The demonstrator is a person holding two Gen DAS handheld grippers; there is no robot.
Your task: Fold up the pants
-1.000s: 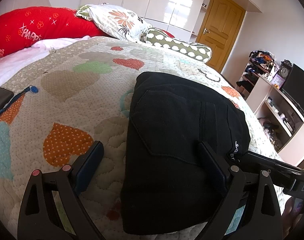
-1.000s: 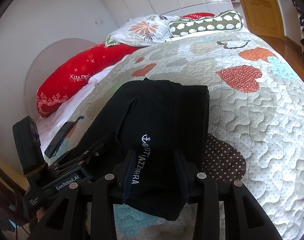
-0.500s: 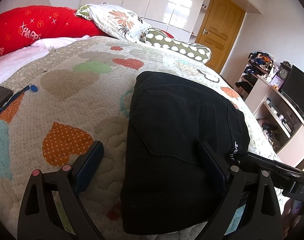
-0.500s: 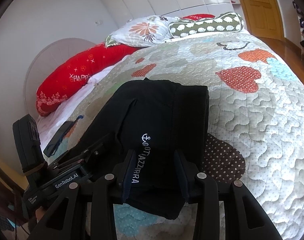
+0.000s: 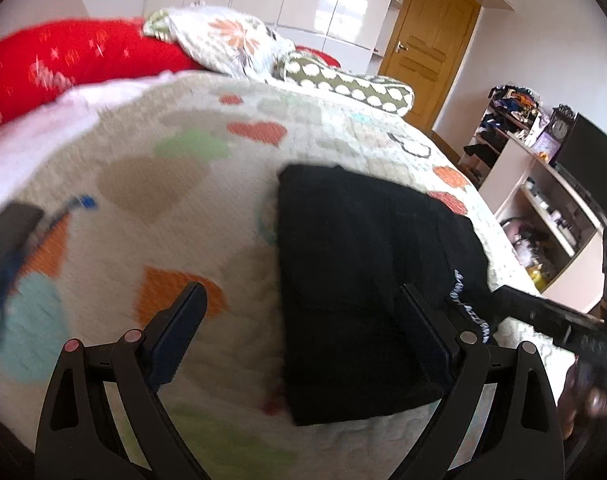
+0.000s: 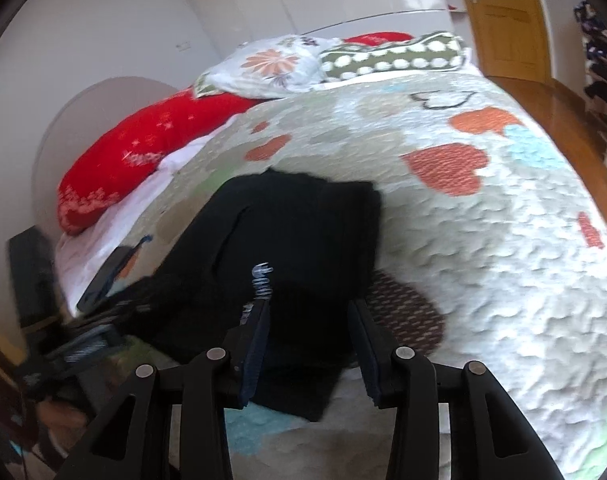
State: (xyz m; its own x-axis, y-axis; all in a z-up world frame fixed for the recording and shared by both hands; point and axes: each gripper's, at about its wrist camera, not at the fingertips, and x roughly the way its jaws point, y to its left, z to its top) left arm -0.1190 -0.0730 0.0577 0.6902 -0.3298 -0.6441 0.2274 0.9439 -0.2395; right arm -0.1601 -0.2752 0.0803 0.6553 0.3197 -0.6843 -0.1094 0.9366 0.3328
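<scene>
Lying as a compact black bundle on the quilt (image 5: pixel 207 220) near the bed's front edge, the pants (image 5: pixel 359 264) look fully folded: squared sides, back pocket up, embroidered white lettering along the right-hand edge. Fold appears done, so what's left is prob just letting go & backing off.

Right tongs (image 6: pixel 309 344) sit over the near edge of the bundle, w/ cloth in the gap between the fingers. They've just been opening a bit — gap reads wider than half a sec ago, and the fabric now looks slack between the pads rather than pinched, so I'd call them released, tho blur makes contact hard to rule out. Lettering that sat between the fingers earlier now shows just above the left finger tip.

Left tongs (image 5: pixel 299 332) are spread wide, nothing gripped: one finger over the bare quilt, the other over the pants' right part. Compared w/ a sec ago the left view is smeared and the bundle sits lower & smaller in frame, which fits that hand lifting away.

Further out: red pillow (image 5: pixel 75 60), floral pillow (image 5: pixel 223 40), dotted green bolster (image 5: pixel 343 80) at the head of the bed; wooden door (image 5: pixel 427 52) & cluttered shelves (image 5: pixel 543 200) beyond
</scene>
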